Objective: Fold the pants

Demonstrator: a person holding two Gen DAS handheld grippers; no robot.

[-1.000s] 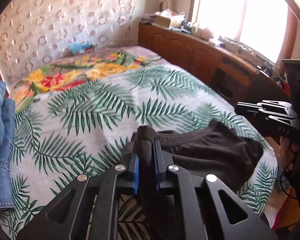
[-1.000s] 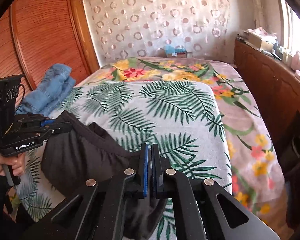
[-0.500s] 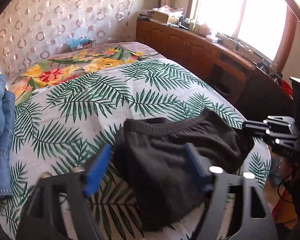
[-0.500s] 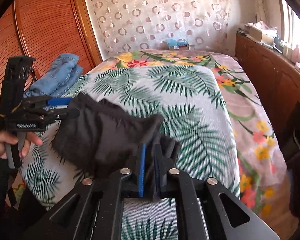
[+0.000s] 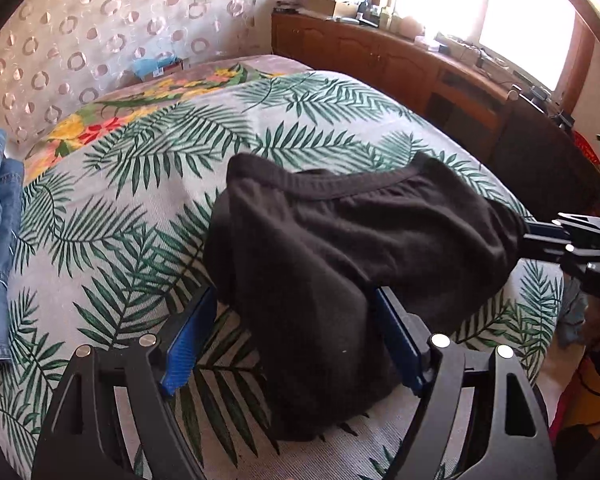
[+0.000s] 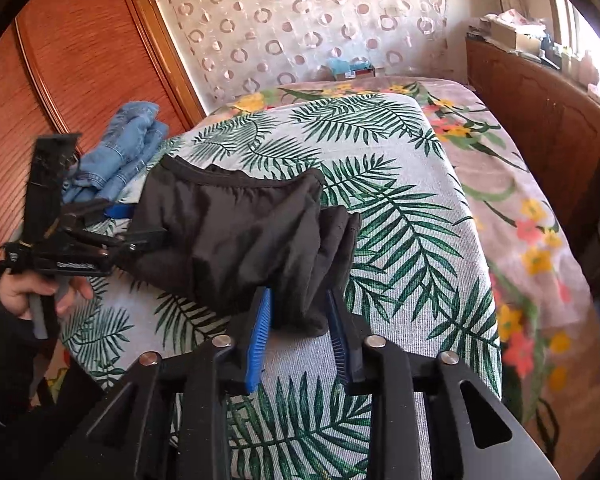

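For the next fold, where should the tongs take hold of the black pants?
Grip the black pants at the two ends of the ribbed waistband, one end per tongs, coming in from the near bed edge. That thick, raised band runs crosswise, and both tongs are open beside the cloth.

The left wrist camera sits low and close behind its own spread, blue-padded left gripper (image 5: pixel 292 312), facing across the palm-leaf printed bedspread (image 5: pixel 148 184) toward the sunlit window (image 5: pixel 520 12) and long wooden sideboard (image 5: pixel 400 64). The right wrist camera rides just behind the right gripper (image 6: pixel 300 308), facing up the bed toward the circle-patterned curtain (image 6: pixel 300 20) and reddish wooden wardrobe (image 6: pixel 72 64). Both views share the crumpled black fabric pants (image 5: pixel 340 248) at close range, the bedspread, the folded blue denim jeans (image 6: pixel 124 148), and each other's gripper.
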